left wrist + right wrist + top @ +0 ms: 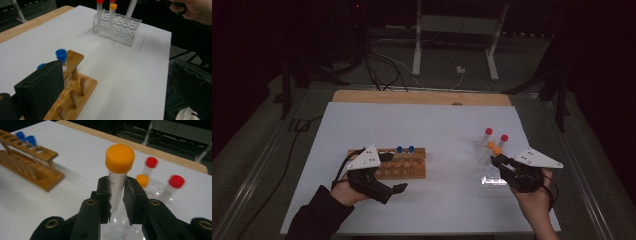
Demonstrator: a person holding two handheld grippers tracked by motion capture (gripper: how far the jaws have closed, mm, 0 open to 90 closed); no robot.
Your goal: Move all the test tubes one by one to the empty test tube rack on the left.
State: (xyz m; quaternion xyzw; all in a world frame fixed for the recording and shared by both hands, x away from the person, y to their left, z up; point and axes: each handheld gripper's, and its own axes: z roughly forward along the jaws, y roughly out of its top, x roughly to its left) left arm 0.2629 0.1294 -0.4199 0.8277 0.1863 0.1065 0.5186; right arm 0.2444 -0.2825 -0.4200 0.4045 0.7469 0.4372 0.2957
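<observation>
My right gripper (117, 200) clamps the orange-capped tube (118, 173) below its cap, upright above the clear rack (493, 172) near the worktop's right edge, so it lifts straight. My left gripper (384, 186) steadies the wooden rack (404, 165); its grip I cannot tell.

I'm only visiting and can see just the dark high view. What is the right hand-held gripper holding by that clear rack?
Observer: In the right gripper view, the right hand-held gripper is shut on a clear tube with an orange cap. Fine scale marks are printed down its wall.
Operator: Is it out of the rack yet?
Observer: The left gripper view shows its lower end slanting at the top of the clear rack. I cannot tell whether it is fully out.
Operator: And the wooden rack?
Observer: The left gripper view shows upright pegs standing on the wooden rack's base.
</observation>
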